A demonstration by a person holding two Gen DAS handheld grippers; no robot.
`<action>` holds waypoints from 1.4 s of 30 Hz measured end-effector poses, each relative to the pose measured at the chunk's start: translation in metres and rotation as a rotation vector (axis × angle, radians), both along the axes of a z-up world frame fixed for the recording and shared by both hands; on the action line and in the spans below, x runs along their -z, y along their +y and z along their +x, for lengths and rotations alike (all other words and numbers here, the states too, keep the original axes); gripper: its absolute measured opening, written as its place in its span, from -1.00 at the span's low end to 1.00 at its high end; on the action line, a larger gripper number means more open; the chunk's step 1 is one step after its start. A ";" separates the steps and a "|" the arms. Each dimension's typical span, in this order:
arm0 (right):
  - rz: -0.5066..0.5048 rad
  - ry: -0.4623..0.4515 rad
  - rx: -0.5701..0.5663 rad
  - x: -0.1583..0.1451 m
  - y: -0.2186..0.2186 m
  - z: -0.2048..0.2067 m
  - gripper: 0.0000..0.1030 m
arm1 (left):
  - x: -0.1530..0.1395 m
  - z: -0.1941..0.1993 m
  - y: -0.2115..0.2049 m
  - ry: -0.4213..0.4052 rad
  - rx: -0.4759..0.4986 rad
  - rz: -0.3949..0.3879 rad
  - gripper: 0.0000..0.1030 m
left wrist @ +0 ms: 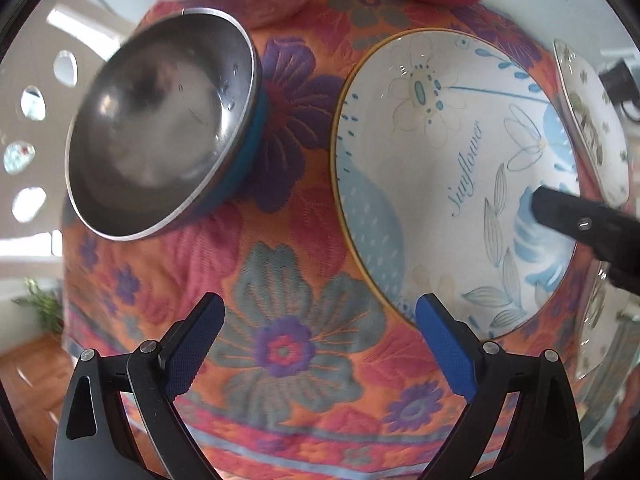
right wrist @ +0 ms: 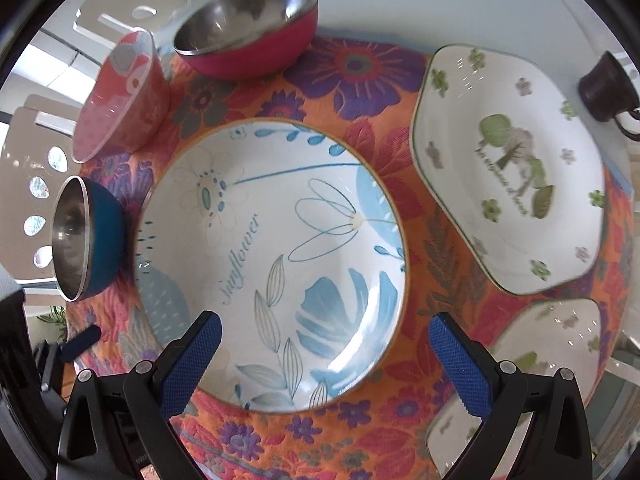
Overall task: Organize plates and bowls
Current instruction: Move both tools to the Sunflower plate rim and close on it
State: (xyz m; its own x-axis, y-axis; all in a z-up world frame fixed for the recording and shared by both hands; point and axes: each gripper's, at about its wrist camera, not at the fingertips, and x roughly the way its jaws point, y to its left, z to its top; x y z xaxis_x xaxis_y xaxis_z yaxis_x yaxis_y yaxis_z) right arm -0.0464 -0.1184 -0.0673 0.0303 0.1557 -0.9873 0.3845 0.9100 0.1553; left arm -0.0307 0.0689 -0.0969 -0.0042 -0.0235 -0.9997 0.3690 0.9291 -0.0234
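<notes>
Fingers of the right hand-held gripper (right wrist: 320, 364) stand wide apart, holding nothing, hovering over the near rim of the sunflower plate (right wrist: 276, 264), which fills the frame's centre directly ahead; a round plate, so no long axis matters. The left hand-held gripper (left wrist: 320, 348), equally open and empty, has that plate to its right and the blue bowl (left wrist: 168, 128) at upper left. Farther off in the right view: two green-flowered plates (right wrist: 508, 176) at right, pink bowl (right wrist: 120, 100) and red bowl (right wrist: 248, 28) along the top. The right looks nearer the plate.
</notes>
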 end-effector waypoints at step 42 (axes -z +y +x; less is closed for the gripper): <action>0.021 -0.115 -0.009 0.028 -0.058 0.023 -0.05 | 0.003 0.038 -0.020 -0.126 0.060 -0.196 -0.29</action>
